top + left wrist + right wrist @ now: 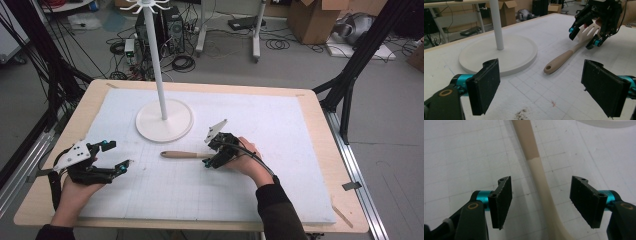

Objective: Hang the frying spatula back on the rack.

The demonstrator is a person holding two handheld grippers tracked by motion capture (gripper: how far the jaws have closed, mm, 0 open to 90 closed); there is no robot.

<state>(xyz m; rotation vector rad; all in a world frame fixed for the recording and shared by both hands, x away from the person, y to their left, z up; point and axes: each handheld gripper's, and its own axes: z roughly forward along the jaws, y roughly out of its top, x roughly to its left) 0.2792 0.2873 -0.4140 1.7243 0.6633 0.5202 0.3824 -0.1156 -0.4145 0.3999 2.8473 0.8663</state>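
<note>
The step in hand looks like the pick-up of the spatula (182, 154), which lies flat on the white mat of the table (320, 150), at about five o'clock from the round base of the white stand (164, 120) and apart from it. Its wooden handle points toward nine o'clock in the high view, and the pale slotted blade lies under the right claw (214, 151).

In the right gripper view the right claw's two black pads (503, 200) stand apart on either side of the spatula's neck, with a gap on each side; nothing is pressed yet. The left claw (116, 156) rests near the table's seven o'clock corner, its jaws wide apart and empty, well away from the spatula.

The next move probably calls for the right claw to settle low enough to straddle the neck squarely, then close until both pads bite. Since the neck is thin and curved, an off-centre squeeze could roll it or let it slip out.
</note>
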